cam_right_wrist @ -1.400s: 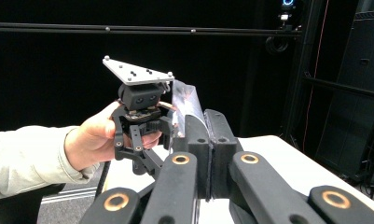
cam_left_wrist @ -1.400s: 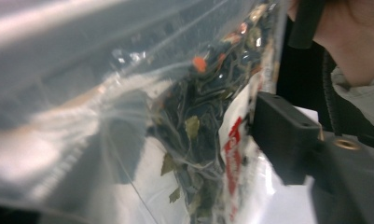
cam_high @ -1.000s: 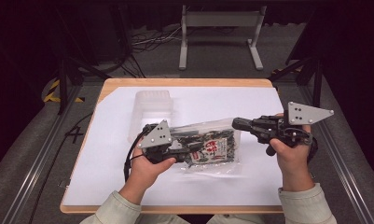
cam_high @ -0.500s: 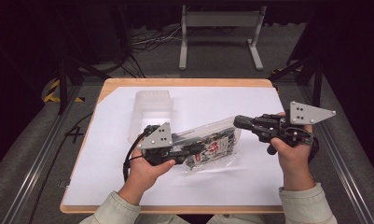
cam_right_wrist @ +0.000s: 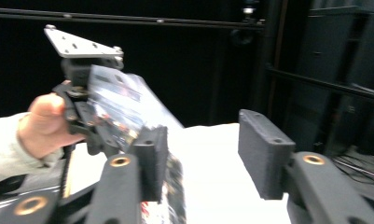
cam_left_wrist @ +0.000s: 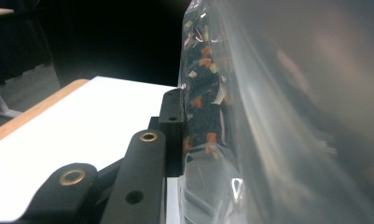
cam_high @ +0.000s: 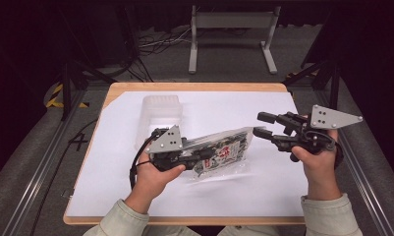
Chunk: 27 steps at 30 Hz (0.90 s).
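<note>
A clear plastic bag (cam_high: 227,149) of dark dried pieces with a red and white label is held off the white table top (cam_high: 234,108), tilted up to the right. My left gripper (cam_high: 203,156) is shut on its left part. In the left gripper view the bag (cam_left_wrist: 278,116) presses against one black finger (cam_left_wrist: 171,126) and hides the other. My right gripper (cam_high: 261,125) stands open at the bag's right end, which reaches its nearer jaw. In the right gripper view the open gripper (cam_right_wrist: 208,154) faces the bag (cam_right_wrist: 119,105) and the other hand (cam_right_wrist: 42,123).
An empty clear plastic tub (cam_high: 158,118) stands on the table behind the left hand. The wooden table edge (cam_high: 194,87) runs along the back. A metal stand (cam_high: 231,29) and cables lie on the floor beyond.
The left gripper has lifted the bag off the table and tilted its right end up toward the right gripper. The right gripper stays open and has hardly moved.
</note>
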Each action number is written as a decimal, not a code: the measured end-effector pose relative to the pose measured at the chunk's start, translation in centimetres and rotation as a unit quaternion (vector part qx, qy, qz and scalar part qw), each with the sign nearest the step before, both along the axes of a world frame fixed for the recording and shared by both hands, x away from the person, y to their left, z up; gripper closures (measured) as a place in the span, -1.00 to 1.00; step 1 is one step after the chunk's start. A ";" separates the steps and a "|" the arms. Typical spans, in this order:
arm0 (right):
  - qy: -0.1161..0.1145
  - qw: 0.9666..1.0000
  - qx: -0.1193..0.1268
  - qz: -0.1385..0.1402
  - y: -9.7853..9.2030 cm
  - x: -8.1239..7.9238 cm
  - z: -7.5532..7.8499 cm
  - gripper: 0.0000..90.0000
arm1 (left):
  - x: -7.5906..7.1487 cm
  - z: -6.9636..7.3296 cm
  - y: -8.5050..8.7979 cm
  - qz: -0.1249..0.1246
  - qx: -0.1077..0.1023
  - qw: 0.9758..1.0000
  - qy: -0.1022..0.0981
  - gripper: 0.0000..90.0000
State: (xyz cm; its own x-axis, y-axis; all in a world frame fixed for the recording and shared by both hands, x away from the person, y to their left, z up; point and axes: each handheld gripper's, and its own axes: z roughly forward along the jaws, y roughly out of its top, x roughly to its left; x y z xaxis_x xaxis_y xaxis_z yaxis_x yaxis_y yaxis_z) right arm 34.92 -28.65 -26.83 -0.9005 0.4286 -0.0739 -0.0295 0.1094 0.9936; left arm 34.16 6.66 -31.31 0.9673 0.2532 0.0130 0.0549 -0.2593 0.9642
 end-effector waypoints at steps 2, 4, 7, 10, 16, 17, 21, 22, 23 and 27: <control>0.003 1.000 0.000 -0.012 -0.5 0.0 0.0 0.11 | 0.1 0.3 0.1 0.004 0.000 1.000 -0.002 0.62; 0.007 1.000 -0.003 -0.017 -0.8 0.0 0.0 0.09 | 0.3 0.7 0.2 0.009 -0.005 1.000 -0.003 0.62; 0.015 0.999 -0.013 -0.029 -1.2 0.0 -0.1 0.09 | 0.8 1.1 0.4 0.017 -0.010 1.000 0.000 0.62; 0.020 0.998 -0.038 -0.055 -1.4 0.1 -0.5 0.09 | 1.2 1.5 0.7 0.025 -0.017 1.000 0.004 0.62; 0.037 0.995 -0.047 -0.074 -2.1 0.5 -1.5 0.02 | 1.8 2.2 1.1 0.039 -0.021 0.999 0.005 0.62; 0.038 0.995 -0.050 -0.080 -2.2 0.6 -1.7 -0.02 | 1.8 2.3 1.1 0.041 -0.021 0.999 0.006 0.62; 0.046 0.992 -0.067 -0.098 -2.4 0.9 -2.5 -0.06 | 2.3 3.1 1.4 0.048 -0.024 0.999 0.011 0.62; 0.048 0.991 -0.071 -0.100 -2.5 1.0 -2.7 -0.06 | 2.4 3.3 1.5 0.048 -0.023 0.999 0.010 0.62; 0.052 0.991 -0.072 -0.102 -2.6 1.0 -2.9 -0.07 | 2.4 3.5 1.6 0.051 -0.024 0.998 0.010 0.62; 0.061 0.989 -0.075 -0.110 -2.9 1.3 -3.6 -0.08 | 2.9 4.2 2.1 0.065 -0.025 0.998 0.011 0.62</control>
State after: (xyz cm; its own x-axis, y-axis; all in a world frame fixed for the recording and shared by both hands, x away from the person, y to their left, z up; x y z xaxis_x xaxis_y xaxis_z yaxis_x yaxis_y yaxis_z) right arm 36.27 -31.58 -30.41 -0.7927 0.6078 -0.0473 0.1308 0.2454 0.9606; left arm 37.04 8.79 -27.07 0.9263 0.3760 -0.0228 0.1057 -0.2011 0.9738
